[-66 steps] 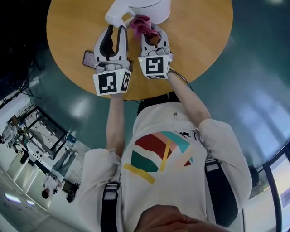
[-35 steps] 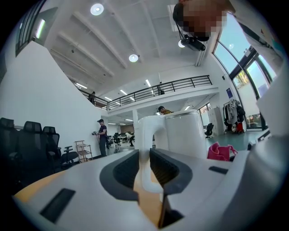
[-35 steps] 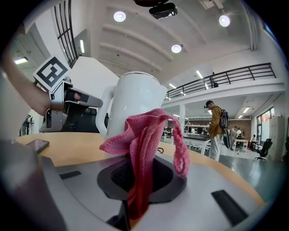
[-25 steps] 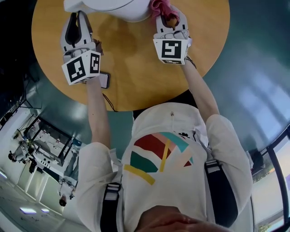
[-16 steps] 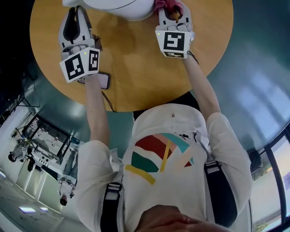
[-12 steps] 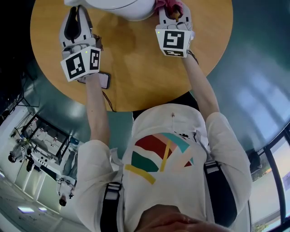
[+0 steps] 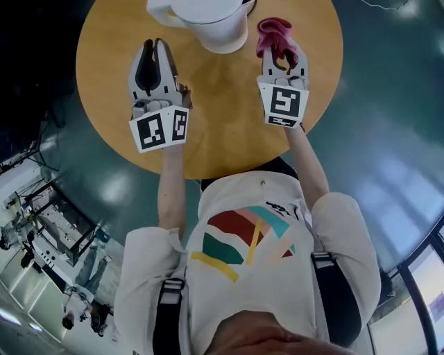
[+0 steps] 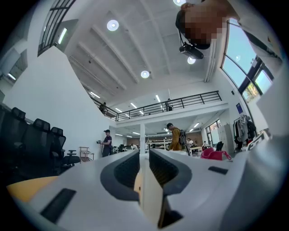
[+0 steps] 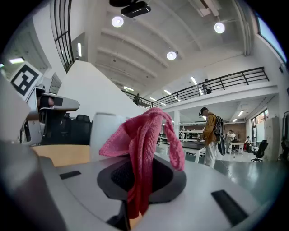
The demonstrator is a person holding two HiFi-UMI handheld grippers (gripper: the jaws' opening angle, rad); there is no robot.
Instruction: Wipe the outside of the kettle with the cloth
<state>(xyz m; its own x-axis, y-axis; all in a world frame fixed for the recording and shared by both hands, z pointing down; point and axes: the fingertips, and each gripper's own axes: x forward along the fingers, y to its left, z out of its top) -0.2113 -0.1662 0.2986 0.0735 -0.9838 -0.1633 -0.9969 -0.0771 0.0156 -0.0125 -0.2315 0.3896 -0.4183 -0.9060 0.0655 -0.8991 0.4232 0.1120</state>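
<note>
The white kettle (image 7: 202,21) stands at the far side of the round wooden table (image 7: 222,118). My right gripper (image 7: 283,50) is to the right of the kettle and apart from it, shut on a bunched pink cloth (image 7: 273,35). In the right gripper view the cloth (image 9: 142,140) hangs out of the jaws, and the kettle (image 9: 104,135) shows just left of it. My left gripper (image 7: 154,44) hovers nearer than the kettle and left of it, touching nothing. Its jaws (image 8: 144,158) stand together and hold nothing. The pink cloth (image 8: 216,154) shows at the right of the left gripper view.
The table's near edge (image 7: 208,170) curves just below both grippers, with dark teal floor (image 7: 374,139) around it. Black office chairs (image 8: 31,144) stand to the left in the left gripper view. Several people stand far off in the hall.
Both grippers have drawn back from the kettle toward me, the right one still carrying the cloth. The kettle now stands apart from both. The phone seen by the left hand is out of sight.
</note>
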